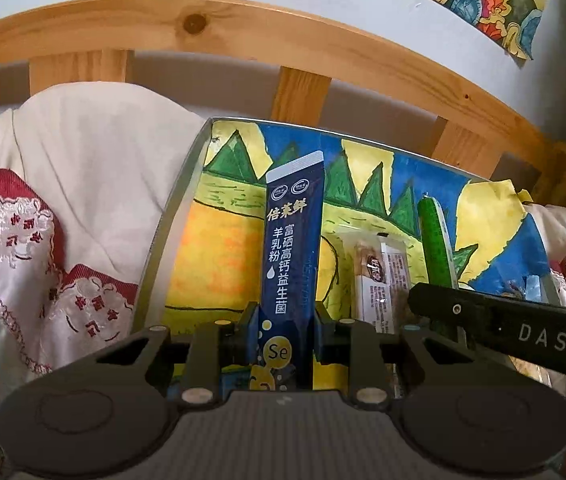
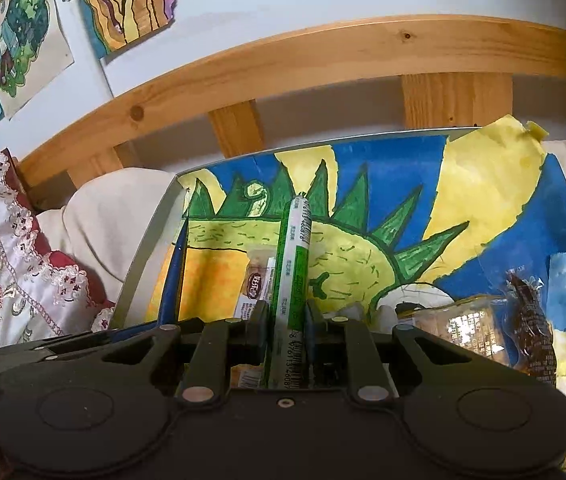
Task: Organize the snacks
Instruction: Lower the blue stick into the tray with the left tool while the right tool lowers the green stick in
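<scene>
Blue sachet (image 1: pixel 291 256) between left tool (image 1: pixel 283 320) fingers

The sachet (image 1: pixel 293 248) is glossy navy foil-like film; the green stick (image 2: pixel 297 280) is smooth shiny plastic. The tray (image 2: pixel 151 256) has a dull grey metal rim and holds a matt painted paper sheet (image 2: pixel 483 200). Both tools are matt black plastic. Behind, the rail (image 1: pixel 243 32) is knotty varnished wood, and the bedding (image 1: pixel 23 240) satiny embroidered cloth.

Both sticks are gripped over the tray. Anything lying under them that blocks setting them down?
Partly. A clear-wrapped snack bar lies on the tray between the blue sachet and green stick. More wrapped snacks crowd the tray's right side.
</scene>
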